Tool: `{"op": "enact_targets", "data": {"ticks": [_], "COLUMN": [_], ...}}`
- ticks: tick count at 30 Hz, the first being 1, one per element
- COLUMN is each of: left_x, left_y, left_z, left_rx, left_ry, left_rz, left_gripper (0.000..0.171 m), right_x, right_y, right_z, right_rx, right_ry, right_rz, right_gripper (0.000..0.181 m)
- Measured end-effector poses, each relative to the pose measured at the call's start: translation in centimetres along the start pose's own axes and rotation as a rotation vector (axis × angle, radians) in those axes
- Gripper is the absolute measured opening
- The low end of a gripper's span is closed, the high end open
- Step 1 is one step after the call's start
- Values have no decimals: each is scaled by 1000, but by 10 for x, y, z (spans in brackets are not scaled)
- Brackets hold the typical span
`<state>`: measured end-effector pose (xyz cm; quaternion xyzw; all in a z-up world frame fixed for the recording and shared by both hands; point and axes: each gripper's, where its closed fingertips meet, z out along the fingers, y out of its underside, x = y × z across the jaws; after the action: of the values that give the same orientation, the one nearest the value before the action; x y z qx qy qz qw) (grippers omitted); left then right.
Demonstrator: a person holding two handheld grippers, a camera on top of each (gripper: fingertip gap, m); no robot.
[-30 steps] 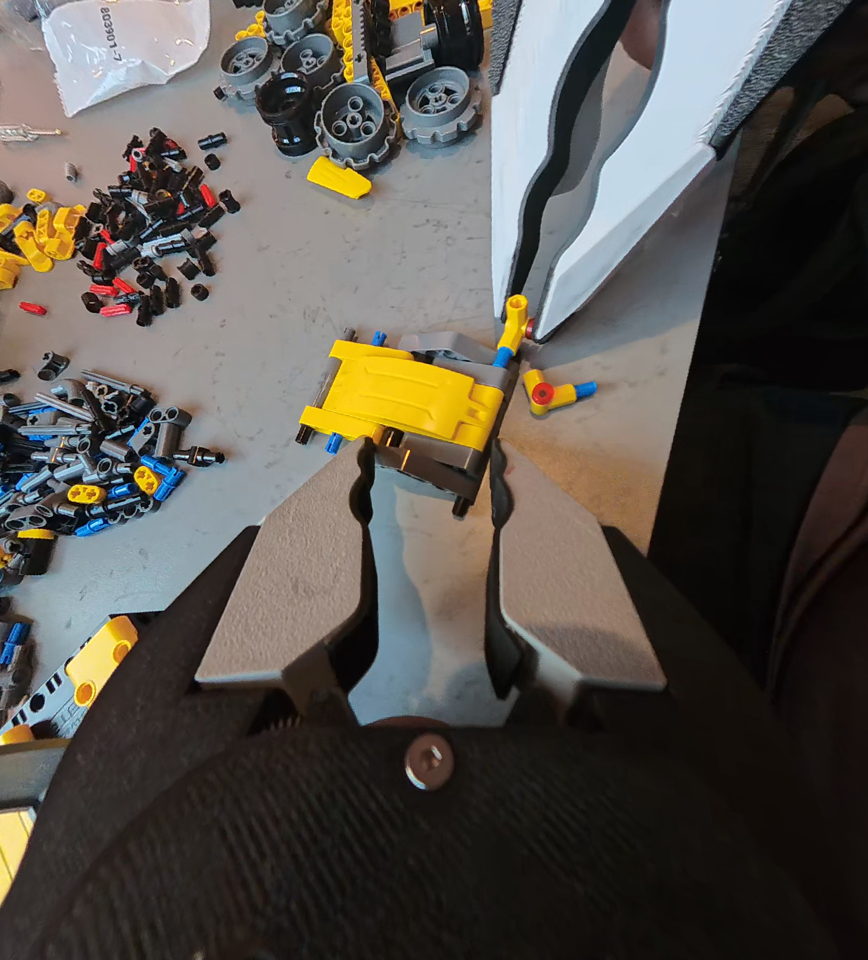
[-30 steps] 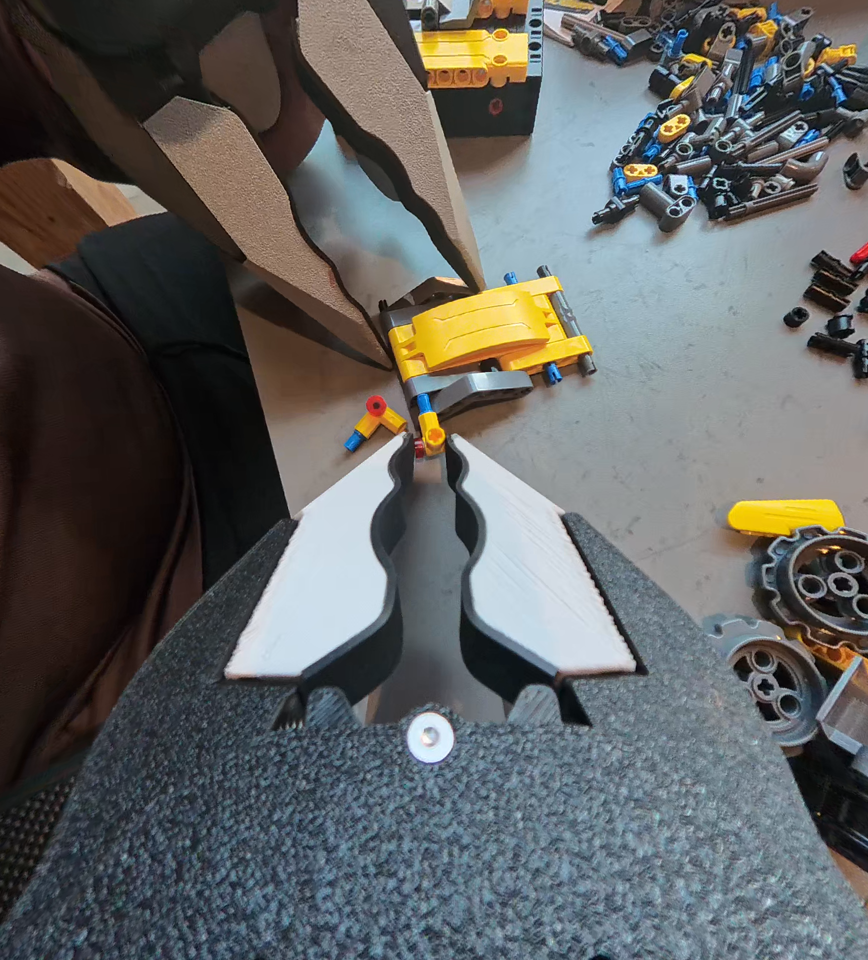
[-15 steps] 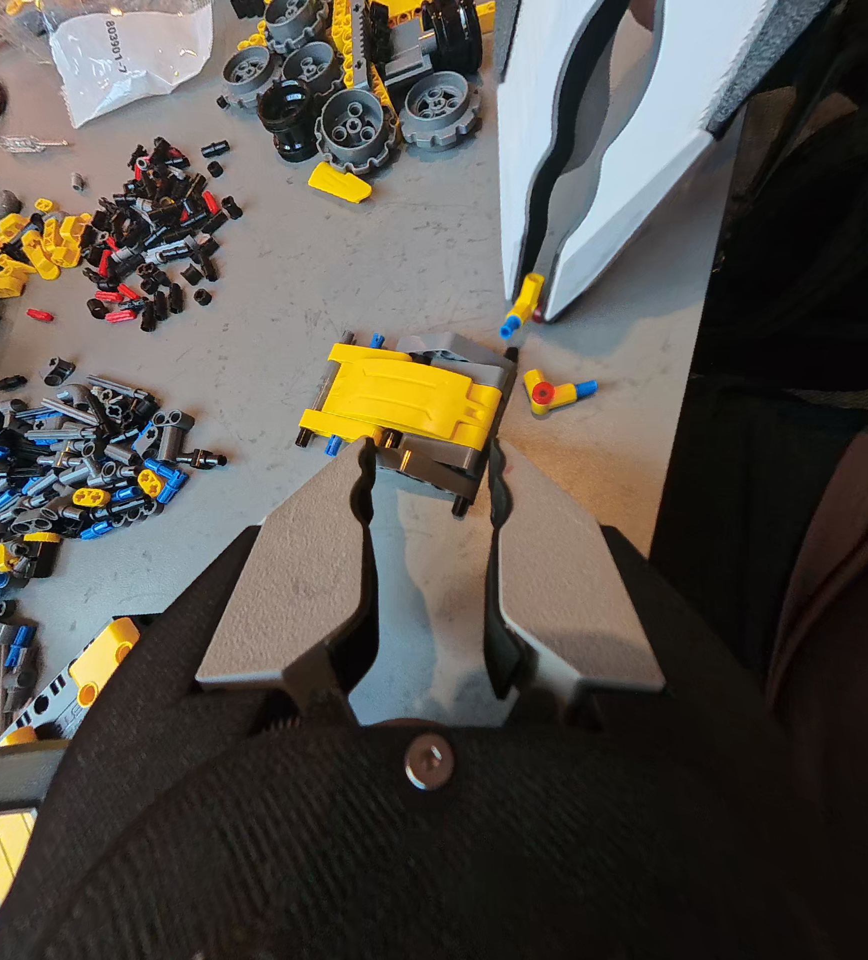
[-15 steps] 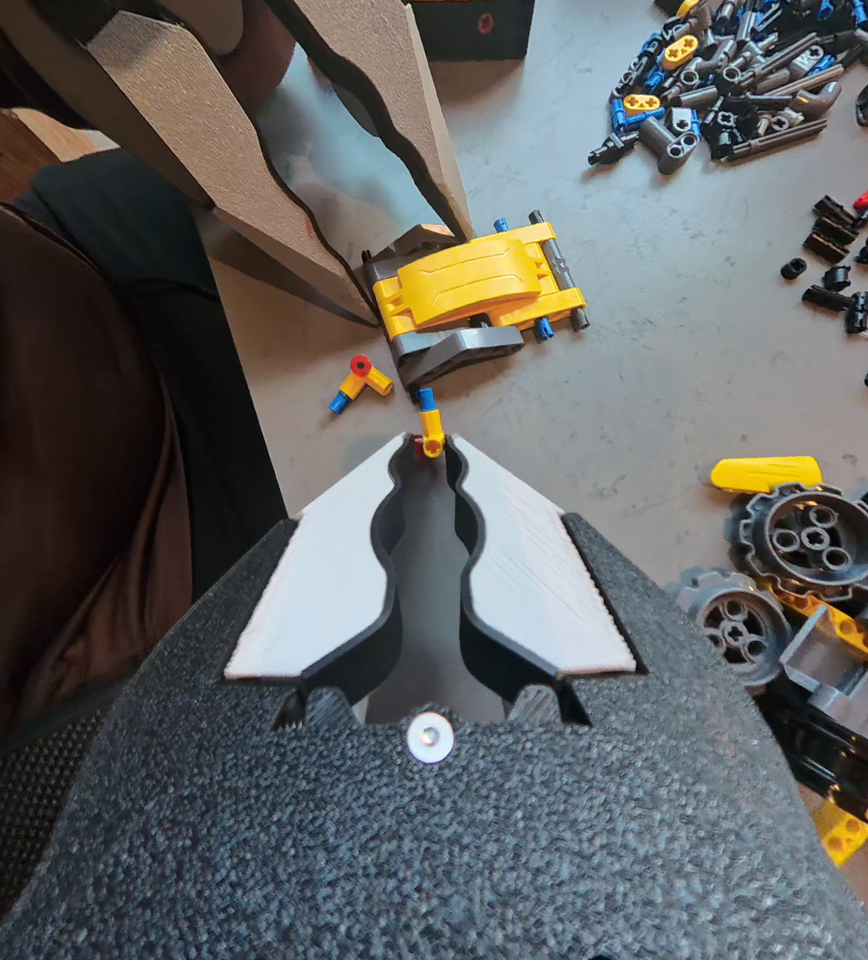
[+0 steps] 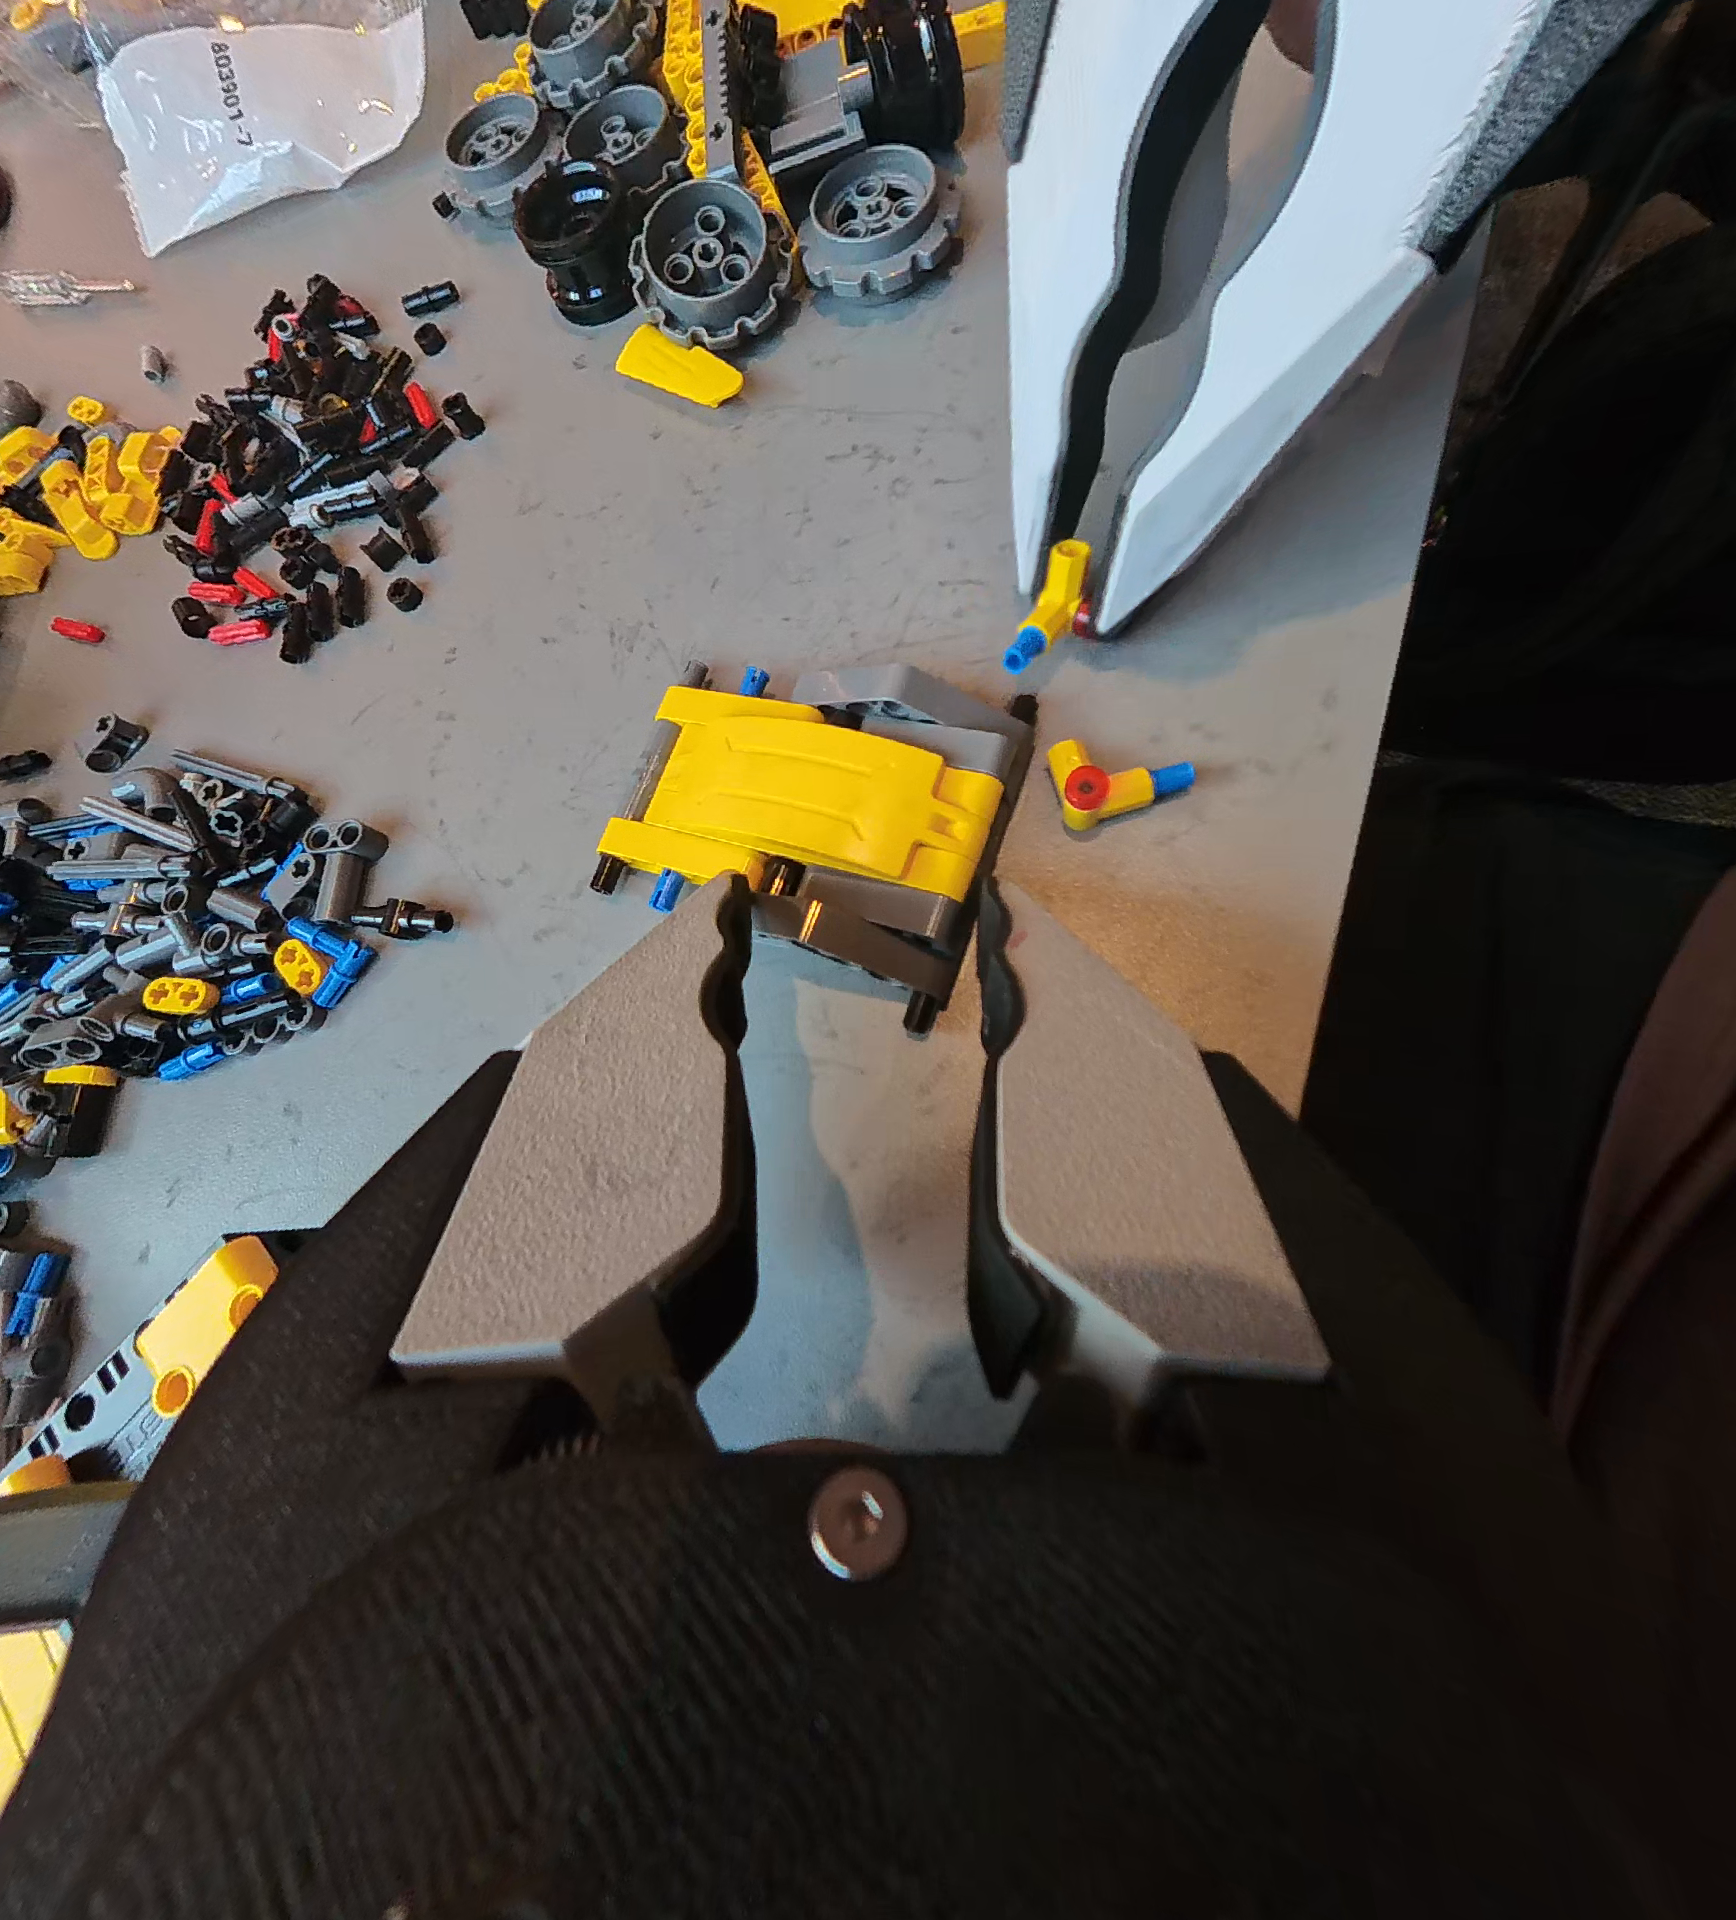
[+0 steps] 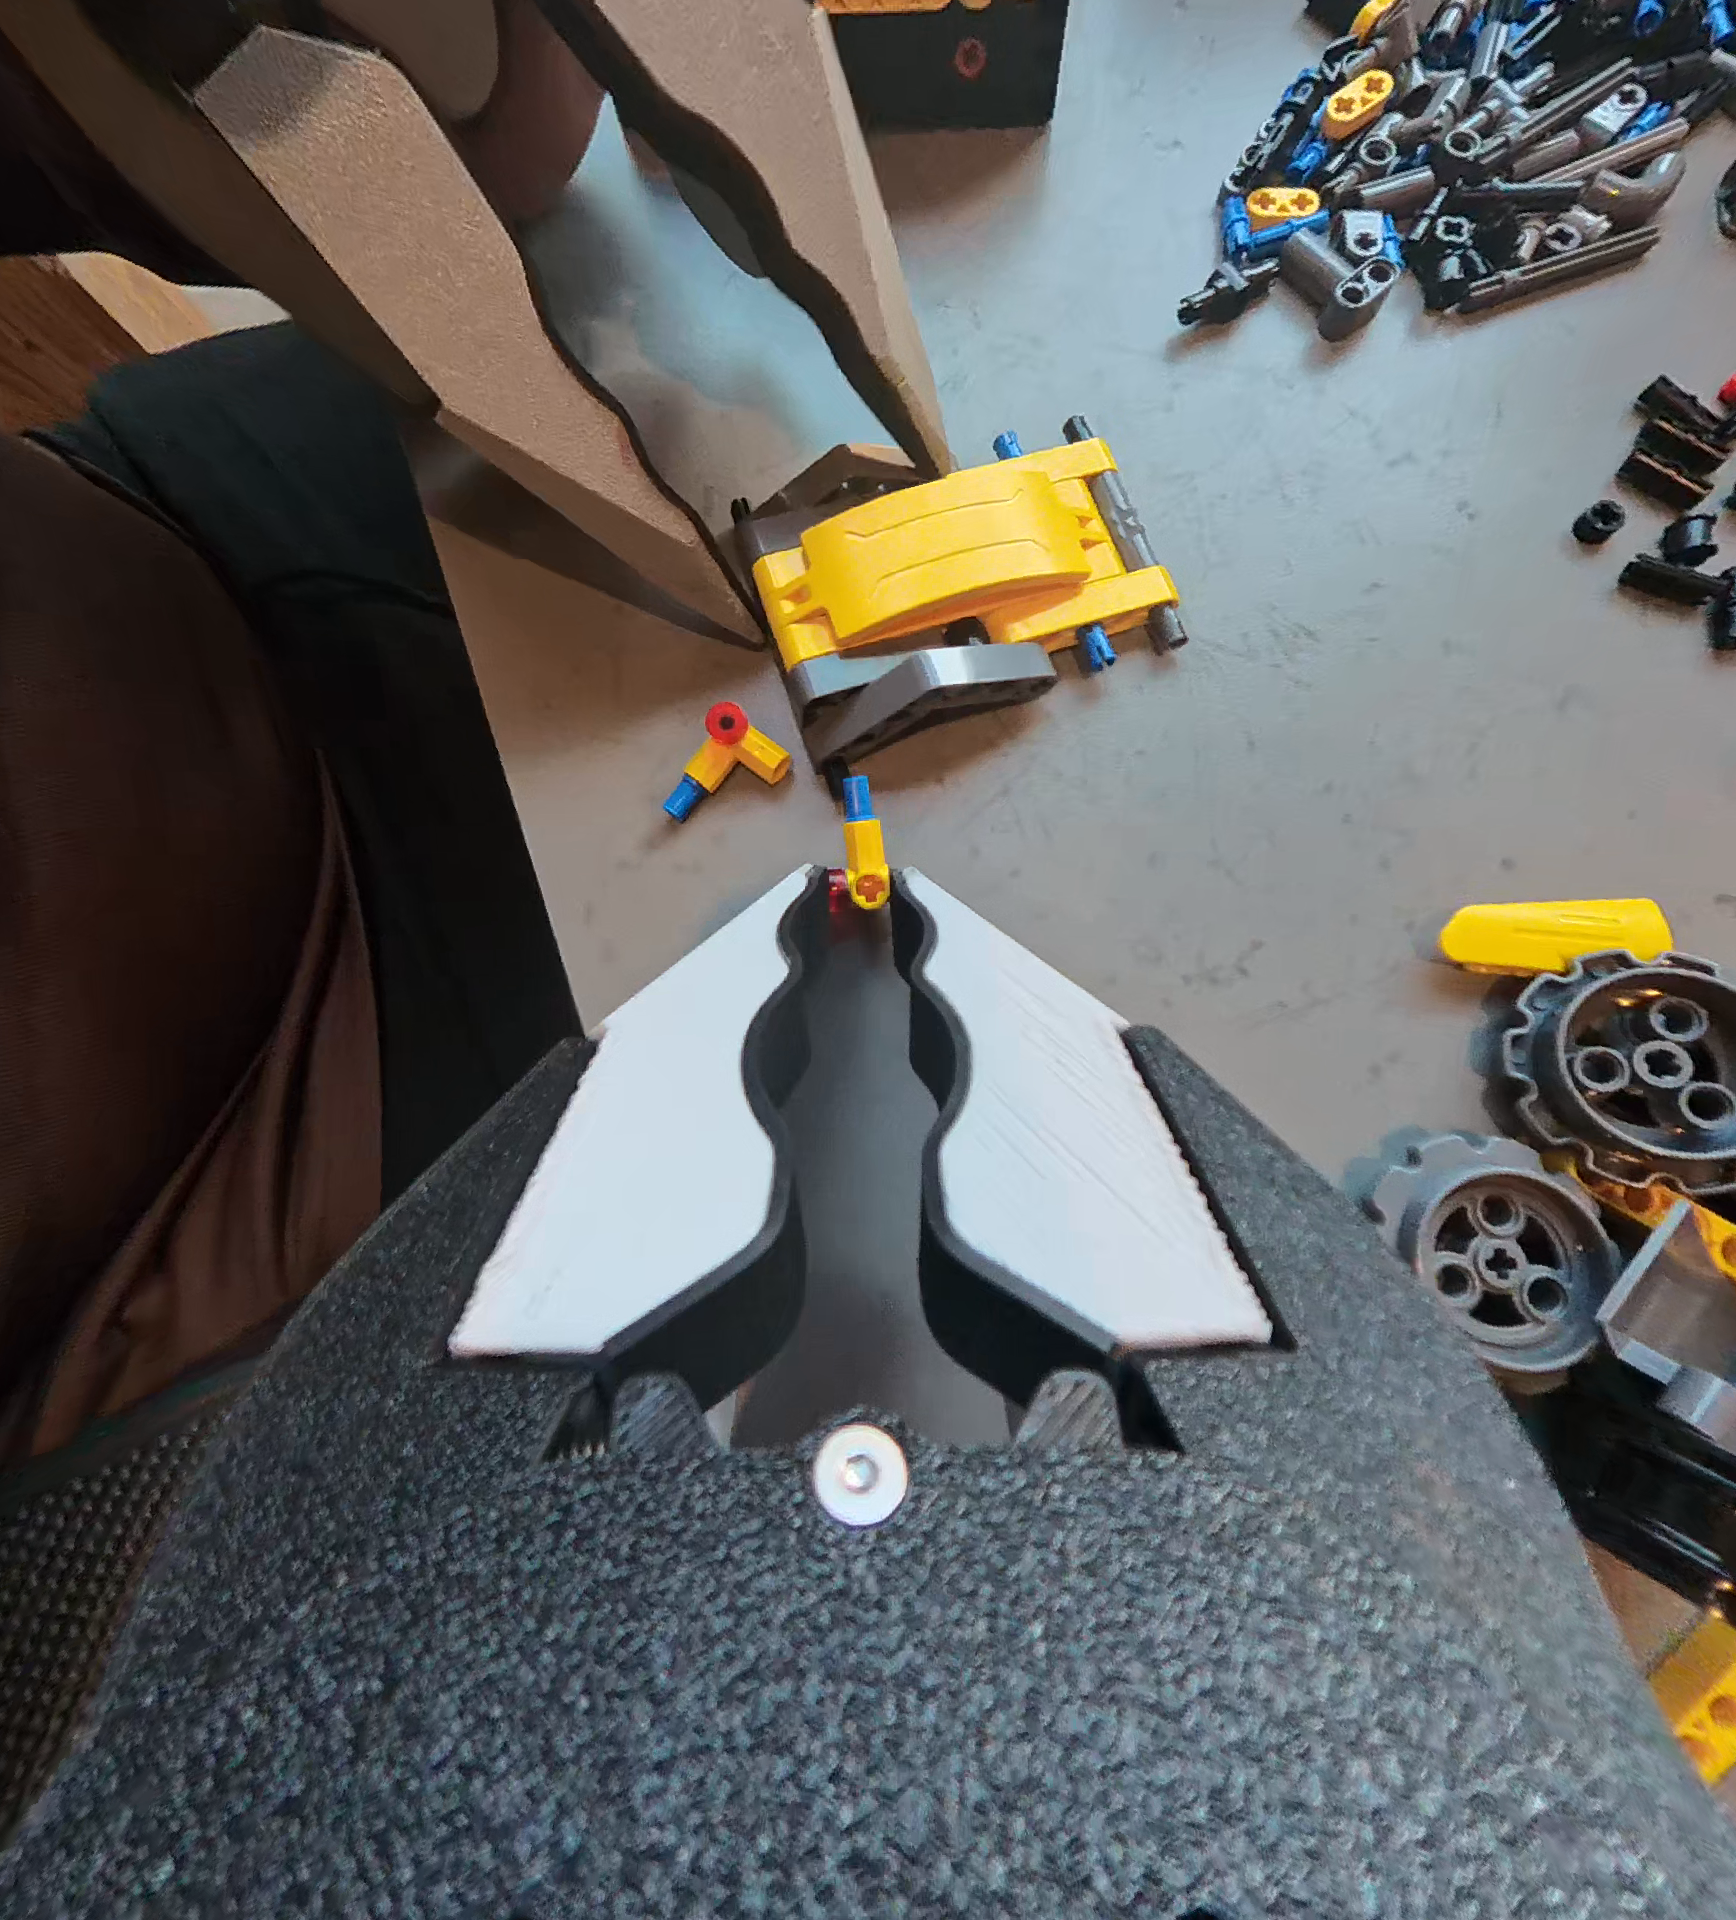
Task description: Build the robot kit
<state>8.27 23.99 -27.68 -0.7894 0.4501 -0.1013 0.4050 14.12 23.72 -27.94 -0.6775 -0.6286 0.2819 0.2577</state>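
Left gripper (image 5: 853, 914) brackets the dark grey rear of a yellow-and-grey assembly (image 5: 822, 810) lying on the grey table (image 5: 552, 582); its grey fingers sit against both sides of that end, apparently clamped on it, though contact pressure cannot be confirmed. Right gripper (image 6: 859, 883) is closed on a small yellow elbow connector (image 6: 864, 868) carrying a blue pin and a red pin. The connector hangs at the white fingertips, just beside the assembly's grey corner but apart from it.

Handling, as a judgement: both items are rigid moulded plastic, light, smooth and somewhat slippery. The assembly is held together by friction pins, so side pressure on the grey beams is safer than squeezing the curved yellow panel, which could pop loose. The connector is tiny and offers little surface; gripping across its round hub, as here, leaves the blue pin free.

Materials and shapes: the yellow panel is glossy with shallow raised ribs; a grey axle and blue pin ends protrude from its far edge. A second elbow connector (image 5: 1103, 792) lies on the table beside the assembly. Loose pins and beams (image 5: 116, 935) form heaps well apart, and grey toothed wheels (image 5: 708, 249) cluster at the far side. Finger pads are black with wavy inner profiles.
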Motion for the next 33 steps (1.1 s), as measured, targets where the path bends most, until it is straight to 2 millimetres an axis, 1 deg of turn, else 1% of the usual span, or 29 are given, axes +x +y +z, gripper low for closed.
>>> {"op": "enact_targets", "data": {"ticks": [5, 10, 14, 19, 26, 29, 33], "left_x": [-2, -4, -4, -5, -5, -5, -4], "left_y": [0, -5, -10, -13, -13, -13, -13], "left_z": [1, 7, 14, 17, 17, 17, 17], "left_rx": [-2, -6, -3, -2, -2, -2, -1], "left_ry": [-7, -23, -11, -5, -6, -8, -12], "left_rz": [-14, -16, -11, -13, -11, -9, -1], "left_gripper": [41, 40, 40, 41, 40, 40, 40], "right_x": [1, 4, 6, 4, 0, 1, 3], "right_y": [5, 8, 8, 7, 7, 8, 8], "right_z": [0, -4, -8, -12, -6, -4, -3], "right_rx": [-1, -7, -9, 16, 18, 10, 4], "right_ry": [17, 43, 60, 58, 37, 17, 18], "right_rz": [-17, -41, -57, -29, -6, 2, -6], "right_gripper": [11, 12, 13, 15, 16, 12, 11]}}
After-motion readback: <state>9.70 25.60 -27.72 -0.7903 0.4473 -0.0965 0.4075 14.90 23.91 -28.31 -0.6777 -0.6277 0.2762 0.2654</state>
